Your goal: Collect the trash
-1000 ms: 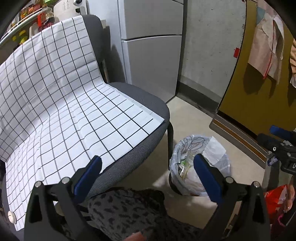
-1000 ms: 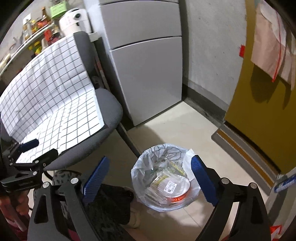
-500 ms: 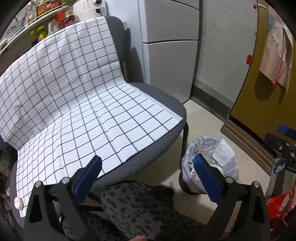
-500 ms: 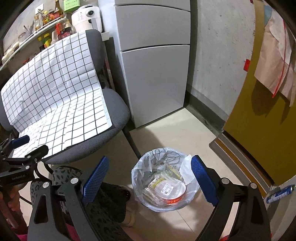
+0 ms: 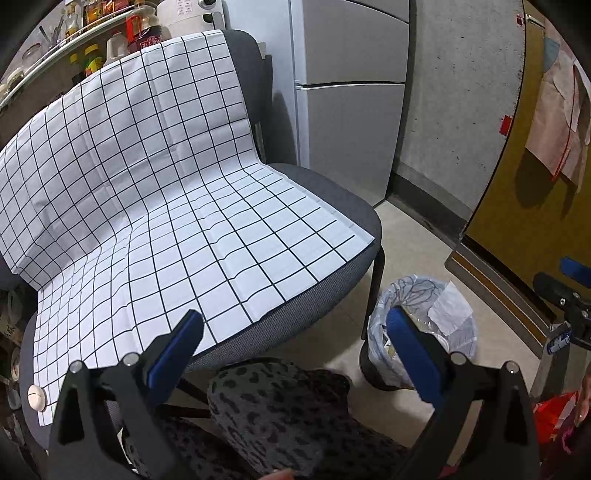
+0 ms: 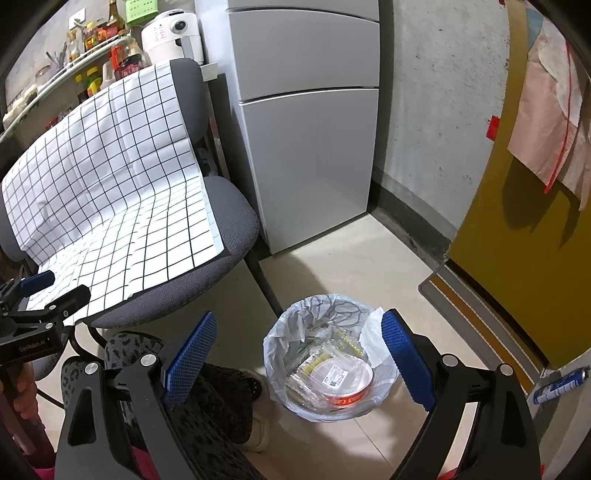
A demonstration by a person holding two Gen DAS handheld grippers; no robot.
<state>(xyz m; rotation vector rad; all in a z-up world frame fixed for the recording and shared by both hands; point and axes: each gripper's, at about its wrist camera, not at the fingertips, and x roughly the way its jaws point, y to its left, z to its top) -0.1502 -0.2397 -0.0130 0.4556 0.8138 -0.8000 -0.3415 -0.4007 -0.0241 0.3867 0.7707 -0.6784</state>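
A trash bin [image 6: 328, 354] lined with a patterned plastic bag stands on the floor by the chair's right leg; it holds clear plastic containers and a red-rimmed bowl. It also shows in the left wrist view [image 5: 421, 332]. My right gripper [image 6: 299, 347] is open and empty, above and in front of the bin. My left gripper [image 5: 295, 336] is open and empty, held over the front edge of the grey chair [image 5: 325, 295]. The chair carries a white checked sheet [image 5: 147, 192] with nothing on it.
A grey fridge [image 6: 306, 129] stands behind the chair. A yellow door [image 6: 524, 258] and a mat are to the right. A shelf with bottles [image 5: 92, 33] is at the upper left. The person's patterned trouser leg [image 5: 280, 413] is below the grippers. A tube [image 6: 557, 384] lies at the right.
Both grippers have pulled up and back from the bin, and the left view has swung left over the chair. Both stay open and empty.
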